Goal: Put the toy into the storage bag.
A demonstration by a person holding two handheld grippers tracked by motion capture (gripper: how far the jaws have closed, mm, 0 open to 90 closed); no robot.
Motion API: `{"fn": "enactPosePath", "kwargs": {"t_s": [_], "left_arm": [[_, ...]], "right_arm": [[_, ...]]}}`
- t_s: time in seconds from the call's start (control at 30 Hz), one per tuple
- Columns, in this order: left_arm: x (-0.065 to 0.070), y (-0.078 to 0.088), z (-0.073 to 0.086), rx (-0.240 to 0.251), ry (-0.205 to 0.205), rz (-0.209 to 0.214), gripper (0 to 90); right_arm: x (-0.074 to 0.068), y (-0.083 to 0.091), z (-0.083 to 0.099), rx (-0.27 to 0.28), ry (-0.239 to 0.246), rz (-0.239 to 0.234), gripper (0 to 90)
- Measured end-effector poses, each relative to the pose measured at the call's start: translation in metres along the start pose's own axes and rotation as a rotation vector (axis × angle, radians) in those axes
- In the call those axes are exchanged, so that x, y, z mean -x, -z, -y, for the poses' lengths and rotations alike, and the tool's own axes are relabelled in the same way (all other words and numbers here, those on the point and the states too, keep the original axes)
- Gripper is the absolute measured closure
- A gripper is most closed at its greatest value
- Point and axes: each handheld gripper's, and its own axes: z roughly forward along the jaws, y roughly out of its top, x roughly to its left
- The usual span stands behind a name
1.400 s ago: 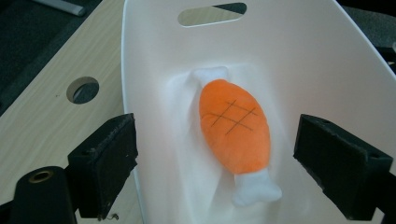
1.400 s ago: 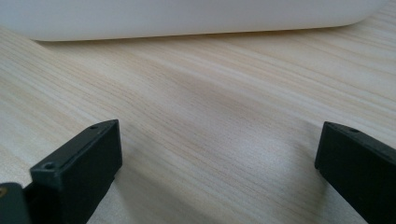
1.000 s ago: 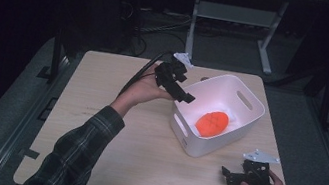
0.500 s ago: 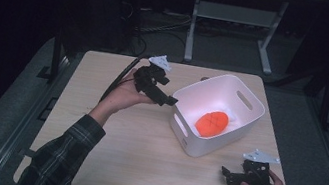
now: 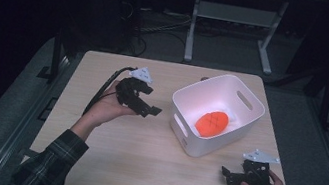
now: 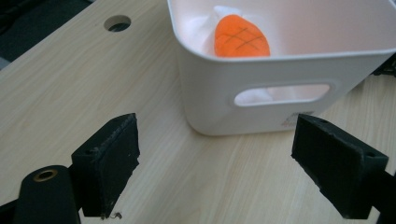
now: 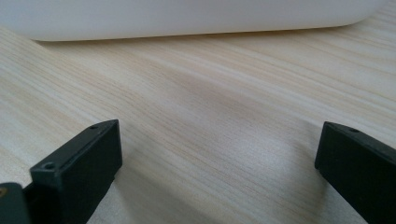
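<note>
- Left claw [image 5: 149, 111] held off the worktop in the person's left hand [image 5: 108, 108], jaws spread wide and empty, pointing at the white plastic bin with cut-out handles [image 6: 261, 105]; looks like it's been let go and is clearing out.
- Right claw [image 5: 228, 177] sits low at the near right corner of the pale wood-grain worktop [image 5: 139, 169], jaws also wide apart, nothing between them; parked, I'd judge, out of the way.
- Orange ridged plastic fruit, pineapple-like [image 5: 212, 123], lies inside the bin on the bottom, beside something white and crumpled [image 6: 223, 13]; can't tell what that is.
- Bin stands right of centre on the worktop, just beyond the right claw, side wall facing it [image 7: 187, 18].
- Versus a second ago: left claw was up at the bin's rim, now it has pulled back left and sits apart from the bin. Right claw, bin and fruit unchanged.
</note>
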Motion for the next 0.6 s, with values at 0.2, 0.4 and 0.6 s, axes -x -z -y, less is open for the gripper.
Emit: {"fn": "enactPosePath", "kwargs": {"t_s": [0.2, 0.4, 0.6], "left_arm": [[0.005, 0.008, 0.023, -0.008, 0.007, -0.018, 14.2], [0.011, 0.014, 0.044, 0.0, 0.027, -0.04, 14.4], [0.016, 0.02, 0.064, 0.006, 0.031, -0.065, 14.5]], "right_arm": [[0.0, 0.0, 0.0, -0.002, -0.002, 0.0, 0.2], [0.0, 0.0, 0.0, -0.002, -0.003, 0.001, 0.1], [0.0, 0.0, 0.0, -0.002, -0.003, -0.001, 0.2]]}}
